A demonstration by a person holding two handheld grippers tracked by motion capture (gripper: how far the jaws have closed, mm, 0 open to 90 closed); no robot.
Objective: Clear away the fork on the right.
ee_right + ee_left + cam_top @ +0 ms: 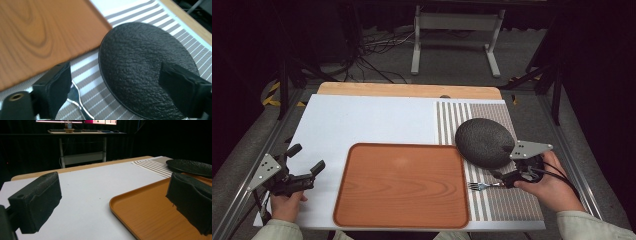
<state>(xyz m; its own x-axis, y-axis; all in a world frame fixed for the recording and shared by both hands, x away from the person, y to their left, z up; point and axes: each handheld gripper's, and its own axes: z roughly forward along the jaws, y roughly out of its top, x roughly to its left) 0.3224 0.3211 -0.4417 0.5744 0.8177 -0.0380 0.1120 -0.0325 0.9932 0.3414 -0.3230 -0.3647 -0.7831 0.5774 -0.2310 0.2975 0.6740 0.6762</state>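
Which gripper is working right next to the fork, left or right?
The right gripper, over the striped mat beside the fork; the left gripper sits open across the tray.

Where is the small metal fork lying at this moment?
In the high view, the small metal fork lies on the striped placemat, right of the brown wooden tray, below the black round plate.

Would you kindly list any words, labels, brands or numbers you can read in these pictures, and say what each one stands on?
None can be read.
Tray, dark plate, striped mat, fork: no print.
Screens in the left gripper view: bright, too blurred to read.
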